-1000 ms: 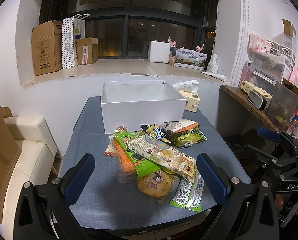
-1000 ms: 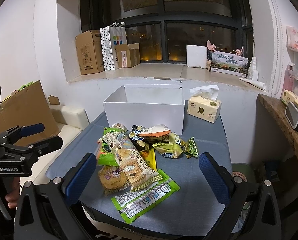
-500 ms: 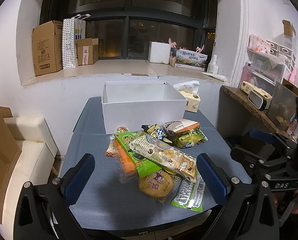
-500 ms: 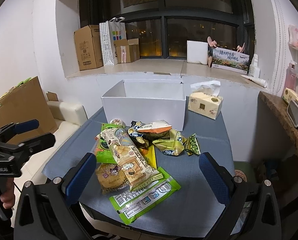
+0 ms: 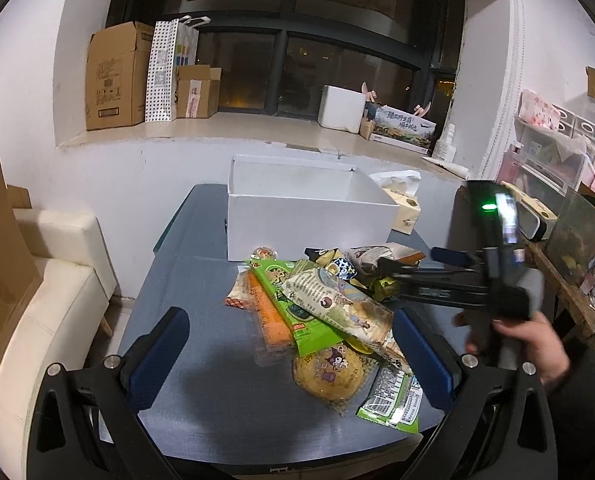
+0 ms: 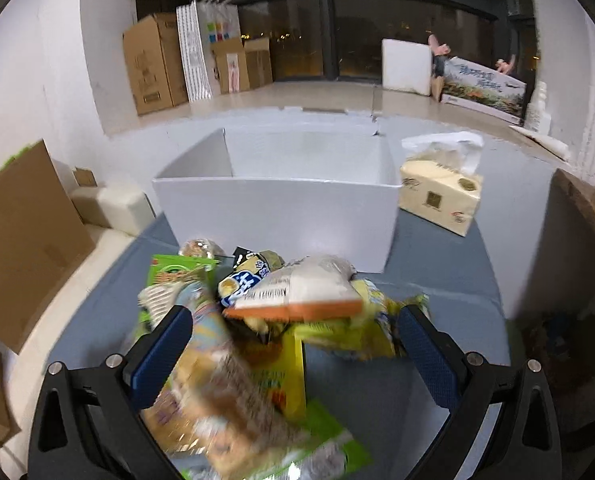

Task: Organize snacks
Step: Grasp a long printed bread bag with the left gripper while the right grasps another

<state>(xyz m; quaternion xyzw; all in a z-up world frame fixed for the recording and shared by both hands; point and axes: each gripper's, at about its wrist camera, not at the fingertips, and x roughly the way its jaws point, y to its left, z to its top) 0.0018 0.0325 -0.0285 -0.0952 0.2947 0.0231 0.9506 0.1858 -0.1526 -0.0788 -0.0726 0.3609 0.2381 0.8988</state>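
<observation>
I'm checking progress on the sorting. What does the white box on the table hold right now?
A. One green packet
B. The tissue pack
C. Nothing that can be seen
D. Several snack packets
C: the white box shows only bare inner walls, while the snack pile lies on the table in front of it.

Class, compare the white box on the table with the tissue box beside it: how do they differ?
The white box is plain, open-topped and looks empty; the tissue box is cream, printed, closed, with a tissue sticking out. The white box is clearly larger than the tissue box. Both rest on the blue-grey table, behind the snack pile.
</observation>
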